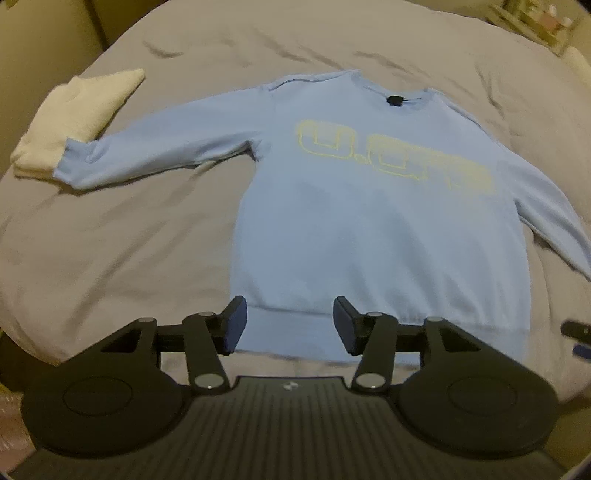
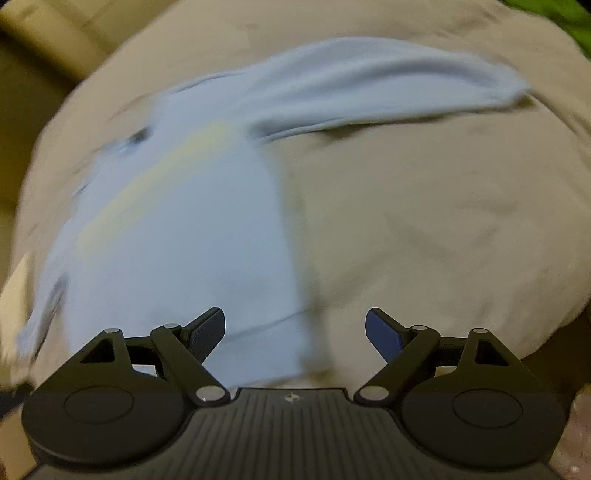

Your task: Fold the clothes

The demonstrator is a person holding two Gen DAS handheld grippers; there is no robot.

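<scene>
A light blue sweatshirt [image 1: 369, 229] with yellow outlined letters lies spread flat, front up, on a grey bed cover [image 1: 129, 258], both sleeves stretched out sideways. My left gripper [image 1: 290, 325] hovers open over the left part of its bottom hem, holding nothing. In the right wrist view, which is blurred, the same sweatshirt [image 2: 177, 240] fills the left half, one sleeve [image 2: 369, 92] reaching to the right. My right gripper [image 2: 294, 334] stands open above the hem's right corner, fingers wide apart and empty.
A folded white garment [image 1: 70, 118] lies on the bed cover at the far left, under the cuff of the left sleeve. Shelving with small items [image 1: 532, 18] shows at the far right. The right gripper's tip [image 1: 576, 332] peeks in at the right edge.
</scene>
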